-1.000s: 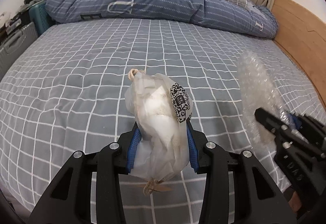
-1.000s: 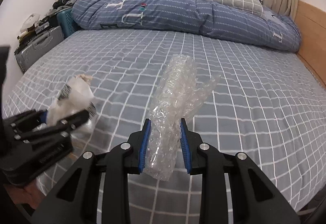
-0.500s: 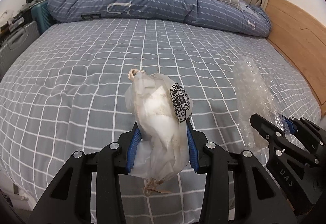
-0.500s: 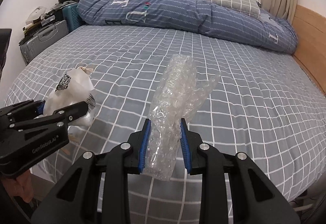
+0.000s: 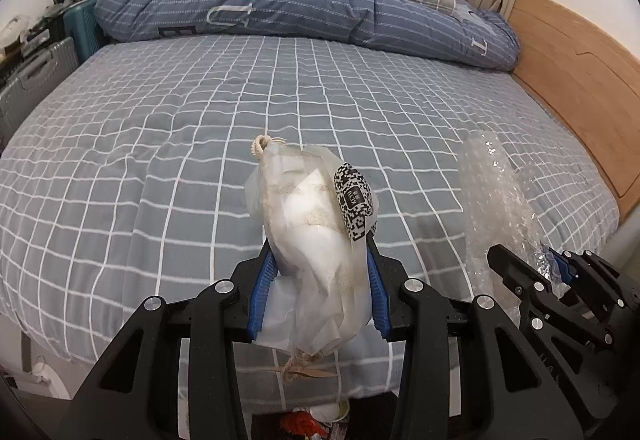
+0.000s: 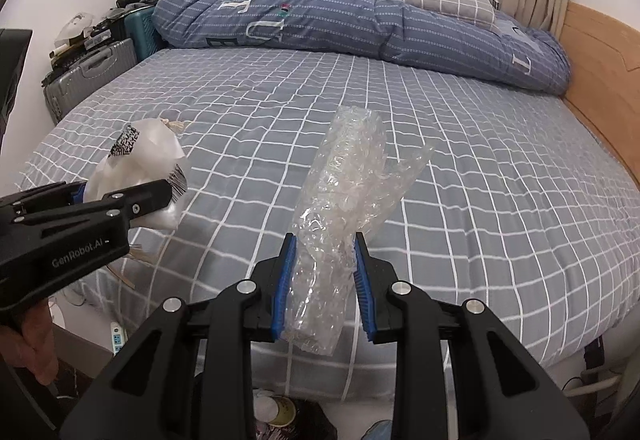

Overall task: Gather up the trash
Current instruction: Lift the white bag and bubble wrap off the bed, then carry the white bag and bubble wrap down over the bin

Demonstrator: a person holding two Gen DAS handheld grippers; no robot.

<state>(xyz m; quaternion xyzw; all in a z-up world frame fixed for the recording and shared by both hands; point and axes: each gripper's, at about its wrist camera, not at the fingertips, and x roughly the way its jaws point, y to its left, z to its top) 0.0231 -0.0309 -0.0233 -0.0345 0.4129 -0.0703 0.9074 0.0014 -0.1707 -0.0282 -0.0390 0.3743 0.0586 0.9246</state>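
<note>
The left tool is clamped around the middle of a crumpled white translucent paper bag with a black-and-white code sticker, its blue pads pressing either side; a knotted twine tail dangles below the grip. The right tool pinches a loosely rolled sheet of clear bubble wrap, most of which stands free above the pads. Both pieces are held in the air, just off the near edge of the grey bed with its white grid-pattern sheet.

The bubble wrap is the likelier loss: it is slick, springy and gripped low, so a quick swing could let it slide out or unfurl. The bag is soft and bulging, and the twine could snag on the tool or the bed edge. The two tools sit close together, so turning one toward the other risks a knock.

Below the tools, a bin-like opening with a paper cup and red scraps shows at the bottom; I judge that is where the trash goes, though its rim is hidden. Room is open across the bed; the wooden headboard panel bounds the right, and a grey hard-shell suitcase the left.
</note>
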